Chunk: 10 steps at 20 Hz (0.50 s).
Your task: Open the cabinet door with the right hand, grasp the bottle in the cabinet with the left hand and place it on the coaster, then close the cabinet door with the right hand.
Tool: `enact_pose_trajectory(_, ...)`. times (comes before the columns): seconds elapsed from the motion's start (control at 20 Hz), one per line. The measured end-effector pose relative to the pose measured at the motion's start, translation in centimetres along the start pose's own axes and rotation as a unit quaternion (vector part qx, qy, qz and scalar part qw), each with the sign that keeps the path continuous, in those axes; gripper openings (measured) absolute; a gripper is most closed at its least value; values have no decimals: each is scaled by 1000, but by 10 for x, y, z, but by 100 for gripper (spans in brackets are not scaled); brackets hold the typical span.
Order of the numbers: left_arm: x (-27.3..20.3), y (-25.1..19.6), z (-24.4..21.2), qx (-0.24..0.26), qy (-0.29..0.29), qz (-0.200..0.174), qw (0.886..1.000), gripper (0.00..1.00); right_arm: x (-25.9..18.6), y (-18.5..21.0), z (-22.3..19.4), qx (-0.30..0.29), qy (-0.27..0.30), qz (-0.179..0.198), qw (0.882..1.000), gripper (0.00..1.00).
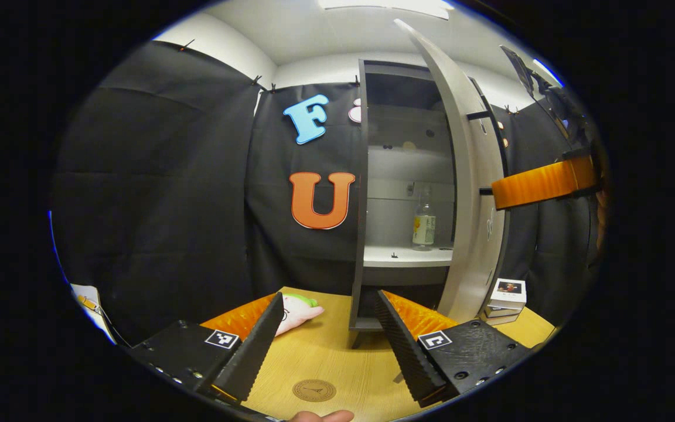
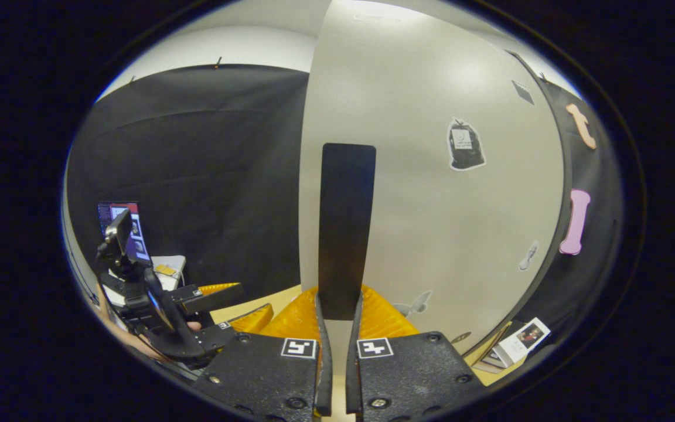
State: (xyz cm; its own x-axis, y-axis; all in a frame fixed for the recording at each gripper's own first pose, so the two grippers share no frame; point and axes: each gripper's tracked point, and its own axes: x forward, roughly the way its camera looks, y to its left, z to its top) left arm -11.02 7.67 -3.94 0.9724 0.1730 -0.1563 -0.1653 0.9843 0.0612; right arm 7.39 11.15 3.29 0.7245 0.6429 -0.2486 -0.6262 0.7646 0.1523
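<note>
Right hand-held gripper (image 2: 337, 305) clamps door handle (image 2: 346, 228) — left hand-held gripper (image 1: 329, 334) gapes.

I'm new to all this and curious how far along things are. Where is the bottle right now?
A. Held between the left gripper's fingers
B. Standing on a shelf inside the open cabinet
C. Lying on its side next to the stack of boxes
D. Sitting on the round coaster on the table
B: in the left gripper view the bottle stands upright on a shelf inside the cabinet, behind the opened door.
</note>
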Motion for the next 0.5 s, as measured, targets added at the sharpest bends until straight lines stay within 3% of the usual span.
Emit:
enact_pose_trajectory(0.3, -37, -55, 7, 28, 8, -18, 999, 95, -21, -13, -6, 4, 2, -12, 1000, 12)
enact_pose_trajectory(0.5, -46, -85, 12, 37, 7, -28, 999, 94, -33, -21, -9, -14, 12, -47, 999, 12)
